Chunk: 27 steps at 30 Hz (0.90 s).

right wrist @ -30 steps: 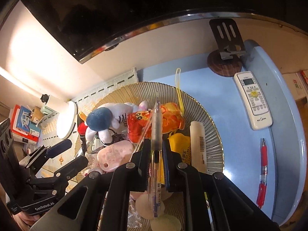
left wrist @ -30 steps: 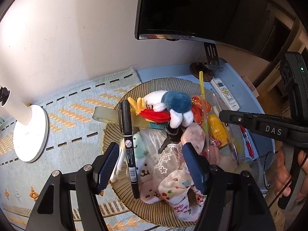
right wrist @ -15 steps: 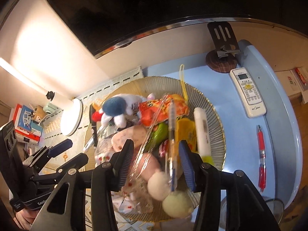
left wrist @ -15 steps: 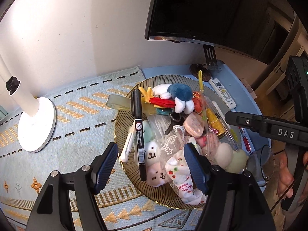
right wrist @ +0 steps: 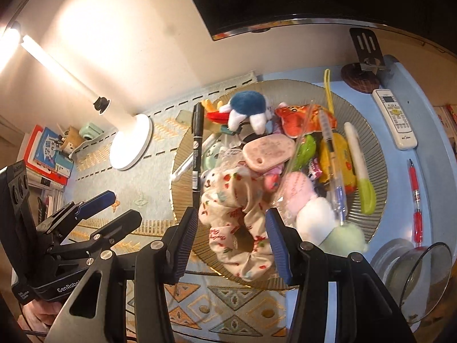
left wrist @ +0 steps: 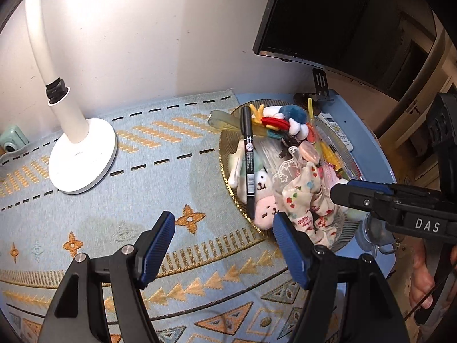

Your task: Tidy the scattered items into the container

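Nearest the left wrist camera, the left gripper (left wrist: 221, 245) hangs with its blue-padded jaws spread wide and nothing between them, above the patterned blue and orange mat (left wrist: 120, 228) just short of the dish's near rim. The right gripper (right wrist: 231, 243) is likewise spread and empty, its jaws standing either side of a floral scrunchie (right wrist: 237, 228) that lies at the near edge of the ribbed glass dish (right wrist: 377, 154) without being touched by them. The dish sits partly on the mat and partly on the bare blue bench (right wrist: 400, 177), piled full: a black marker (right wrist: 197, 148) leans along its left rim, a pink oval case (right wrist: 268, 153) rests on the heap in the middle, a clear ballpoint pen (right wrist: 331, 157) lies across yellow and orange snack packets, and a white tube with a green cap (right wrist: 360, 168) lies toward the right rim. At the far side of the pile is a blue and white plush toy (right wrist: 248, 108). Outside the dish, a red pen (right wrist: 415, 200) lies on the bench near its right edge, with a white remote control (right wrist: 395, 118) beyond it. A white desk lamp (left wrist: 82, 157) stands on the mat toward the left, and a dark monitor (left wrist: 337, 17) hangs over the far edge.
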### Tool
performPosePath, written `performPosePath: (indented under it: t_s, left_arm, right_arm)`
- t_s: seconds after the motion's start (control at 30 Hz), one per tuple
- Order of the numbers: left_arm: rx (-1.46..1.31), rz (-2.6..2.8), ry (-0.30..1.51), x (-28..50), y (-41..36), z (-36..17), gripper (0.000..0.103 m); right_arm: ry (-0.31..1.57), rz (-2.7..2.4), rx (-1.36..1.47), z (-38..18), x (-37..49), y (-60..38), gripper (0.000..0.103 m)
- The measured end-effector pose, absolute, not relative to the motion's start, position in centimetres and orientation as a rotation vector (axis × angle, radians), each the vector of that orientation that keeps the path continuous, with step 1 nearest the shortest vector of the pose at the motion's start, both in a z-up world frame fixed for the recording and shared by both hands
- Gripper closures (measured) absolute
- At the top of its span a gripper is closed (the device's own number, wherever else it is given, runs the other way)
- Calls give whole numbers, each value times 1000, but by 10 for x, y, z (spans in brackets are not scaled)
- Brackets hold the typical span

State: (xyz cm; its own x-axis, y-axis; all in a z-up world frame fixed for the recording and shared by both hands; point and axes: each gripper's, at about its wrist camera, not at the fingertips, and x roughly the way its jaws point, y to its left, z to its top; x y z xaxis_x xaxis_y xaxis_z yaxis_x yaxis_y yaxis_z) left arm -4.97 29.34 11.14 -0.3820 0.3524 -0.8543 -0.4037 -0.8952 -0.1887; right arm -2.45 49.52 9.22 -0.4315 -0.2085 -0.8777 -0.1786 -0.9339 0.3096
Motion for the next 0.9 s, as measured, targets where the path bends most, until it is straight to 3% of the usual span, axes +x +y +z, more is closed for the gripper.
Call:
performPosePath:
  t_s: [0.67, 0.8, 0.9]
  left_arm:
    - [-1616, 2439, 43, -42, 133, 54, 33]
    - [-1668, 2513, 50, -42, 98, 32, 33]
    - [-1697, 2591, 78, -40, 73, 18, 33]
  right_arm:
    - [-206, -2443, 1741, 59, -21, 355, 53]
    - [-152, -2425, 1807, 29, -29, 331, 40]
    - [36, -2429, 1867, 3, -30, 309, 40]
